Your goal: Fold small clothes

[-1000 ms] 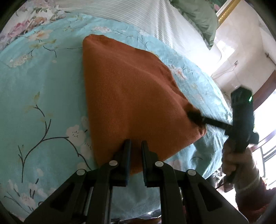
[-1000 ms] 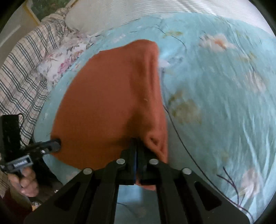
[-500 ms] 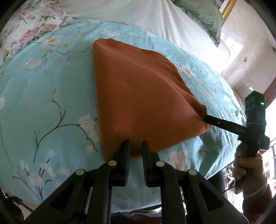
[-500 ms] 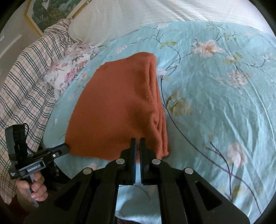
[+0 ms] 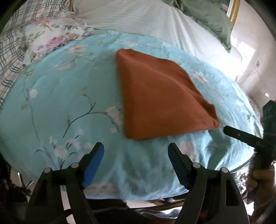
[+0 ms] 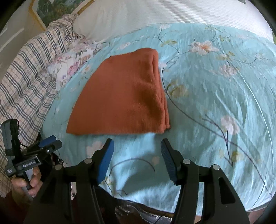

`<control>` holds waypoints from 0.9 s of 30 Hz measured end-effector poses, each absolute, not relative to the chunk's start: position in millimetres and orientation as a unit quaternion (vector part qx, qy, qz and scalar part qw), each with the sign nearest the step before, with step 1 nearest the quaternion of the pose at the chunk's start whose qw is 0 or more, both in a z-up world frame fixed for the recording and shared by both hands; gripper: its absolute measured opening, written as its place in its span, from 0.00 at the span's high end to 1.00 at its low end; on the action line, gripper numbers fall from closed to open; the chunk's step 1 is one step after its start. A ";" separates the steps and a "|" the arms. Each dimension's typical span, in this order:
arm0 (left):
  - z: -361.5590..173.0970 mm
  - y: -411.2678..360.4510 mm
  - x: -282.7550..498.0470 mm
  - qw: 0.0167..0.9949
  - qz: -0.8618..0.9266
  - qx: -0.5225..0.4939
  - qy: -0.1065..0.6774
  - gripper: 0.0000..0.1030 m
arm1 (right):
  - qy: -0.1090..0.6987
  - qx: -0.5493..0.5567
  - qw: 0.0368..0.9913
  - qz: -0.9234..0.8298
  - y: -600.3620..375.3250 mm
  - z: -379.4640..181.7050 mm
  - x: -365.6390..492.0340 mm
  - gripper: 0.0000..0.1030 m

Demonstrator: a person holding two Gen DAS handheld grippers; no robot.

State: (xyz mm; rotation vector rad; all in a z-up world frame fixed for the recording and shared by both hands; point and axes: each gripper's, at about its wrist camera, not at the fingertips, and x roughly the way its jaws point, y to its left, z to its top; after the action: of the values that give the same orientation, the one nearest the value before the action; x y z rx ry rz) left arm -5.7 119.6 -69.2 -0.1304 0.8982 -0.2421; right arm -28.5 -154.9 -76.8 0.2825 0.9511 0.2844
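Two handheld grippers hover over the near edge of a bed, both pointing down at a folded rust-orange cloth [image 5: 162,101]. The left gripper [image 5: 136,151] has its jaws opening wide, nothing between them. The right gripper [image 6: 137,146] likewise has its jaws opening, empty, just short of the cloth's near edge. The cloth lies flat on a turquoise floral bedspread [image 6: 215,96]. Beyond it sit a white striped pillow [image 6: 155,13] and a checked blanket [image 6: 25,72].
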 end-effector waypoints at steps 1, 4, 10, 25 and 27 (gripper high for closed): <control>-70.6 118.7 -8.1 0.892 -0.110 -0.055 0.435 0.25 | 0.457 0.132 0.869 0.137 -154.1 -77.8 -29.9 0.43; -74.5 114.8 -14.2 0.893 -0.101 -0.032 0.438 0.23 | 0.462 0.127 0.867 0.139 -152.2 -78.7 -31.8 0.40; -76.0 112.5 -14.2 0.892 -0.086 -0.010 0.444 0.22 | 0.462 0.119 0.867 0.146 -148.2 -73.5 -31.2 0.39; -39.9 106.2 9.7 0.906 -0.058 0.034 0.418 0.19 | 0.424 0.120 0.886 0.145 -161.8 -42.3 36.6 0.30; -41.0 105.2 17.1 0.905 -0.055 0.032 0.420 0.19 | 0.417 0.136 0.886 0.151 -167.4 -41.7 57.4 0.30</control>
State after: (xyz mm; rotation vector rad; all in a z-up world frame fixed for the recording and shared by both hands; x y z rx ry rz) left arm 17.1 105.2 -41.0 0.0652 0.8670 -0.1146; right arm 57.4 -167.4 -41.7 0.2831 0.8671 0.3147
